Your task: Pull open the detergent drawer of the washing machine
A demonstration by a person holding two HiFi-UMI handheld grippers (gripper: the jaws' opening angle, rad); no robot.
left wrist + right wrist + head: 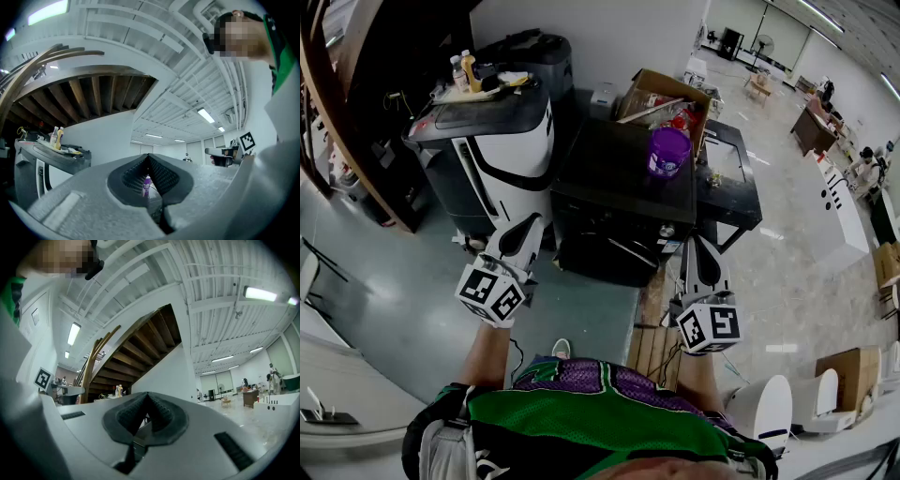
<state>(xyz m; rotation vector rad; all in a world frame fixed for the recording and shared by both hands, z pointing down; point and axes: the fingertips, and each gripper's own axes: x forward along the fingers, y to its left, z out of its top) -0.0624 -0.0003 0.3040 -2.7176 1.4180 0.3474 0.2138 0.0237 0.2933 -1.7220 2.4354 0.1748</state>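
A black washing machine stands in the middle of the head view, with a purple container on its top. Its front panel carries a round knob; I cannot make out the detergent drawer from here. My left gripper hangs in the air short of the machine's left front corner, shut and holding nothing. My right gripper is held off the machine's right front corner, also shut and holding nothing. In the left gripper view the pads meet, and the purple container shows through the gap below them. The right gripper points slightly upward.
A white and black machine with bottles on top stands left of the washer. A cardboard box sits behind it and a black stand at its right. A wooden pallet lies near my feet. A staircase rises on the left.
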